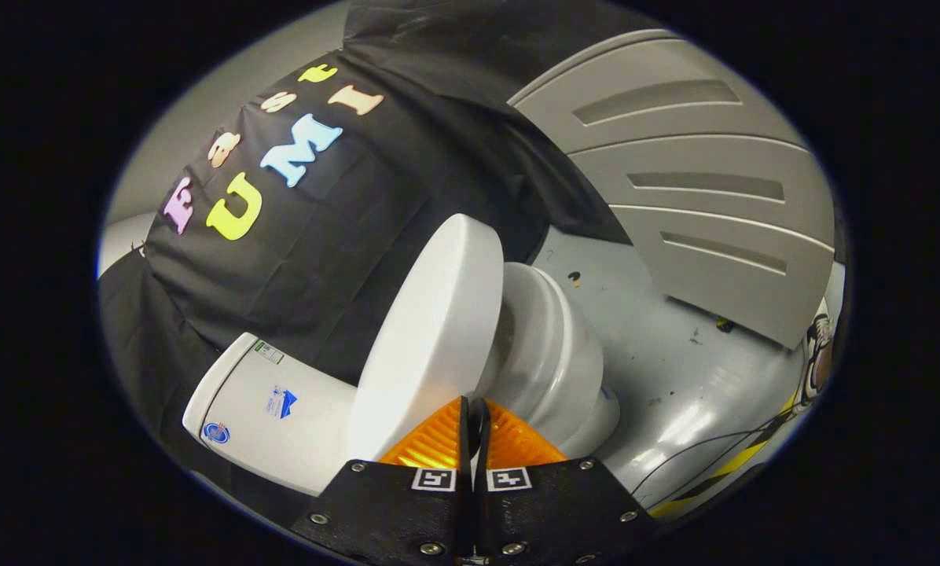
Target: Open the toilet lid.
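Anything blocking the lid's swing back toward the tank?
Nothing visible does. The white oval toilet lid is already raised off the white bowl, and the gap between it and the white ceramic tank looks bare. The tool has its fingers nearly together at the lid's edge; whether both press on it is unclear.

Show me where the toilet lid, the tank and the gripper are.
toilet lid point(431, 330): gripper view, its broad raised top face.
tank point(281, 409): gripper view, its flat top.
gripper point(474, 413): gripper view, fingers pinching the lid's edge.
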{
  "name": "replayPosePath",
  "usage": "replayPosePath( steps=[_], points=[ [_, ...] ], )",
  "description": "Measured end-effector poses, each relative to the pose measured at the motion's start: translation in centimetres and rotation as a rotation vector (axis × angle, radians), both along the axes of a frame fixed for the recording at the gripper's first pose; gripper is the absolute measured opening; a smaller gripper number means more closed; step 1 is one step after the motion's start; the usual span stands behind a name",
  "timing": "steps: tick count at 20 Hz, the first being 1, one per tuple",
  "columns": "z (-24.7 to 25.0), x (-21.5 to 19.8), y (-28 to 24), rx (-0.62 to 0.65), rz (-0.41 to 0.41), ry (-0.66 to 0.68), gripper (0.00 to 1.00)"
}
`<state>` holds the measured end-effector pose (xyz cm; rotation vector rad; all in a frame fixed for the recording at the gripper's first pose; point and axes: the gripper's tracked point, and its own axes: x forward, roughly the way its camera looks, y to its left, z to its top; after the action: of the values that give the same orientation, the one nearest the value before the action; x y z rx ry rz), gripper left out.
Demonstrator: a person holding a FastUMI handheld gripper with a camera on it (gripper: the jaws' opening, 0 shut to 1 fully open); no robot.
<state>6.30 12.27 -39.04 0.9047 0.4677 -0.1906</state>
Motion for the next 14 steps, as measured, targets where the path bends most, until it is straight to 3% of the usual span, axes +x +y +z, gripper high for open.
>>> replayPosePath(
  steps=[8, 14],
  points=[
    [4.3, 0.5, 0.7, -0.147, 0.046, -0.046, 0.0],
    [8.4, 1.0, 2.1, -0.346, 0.125, -0.07, 0.0]
  ],
)
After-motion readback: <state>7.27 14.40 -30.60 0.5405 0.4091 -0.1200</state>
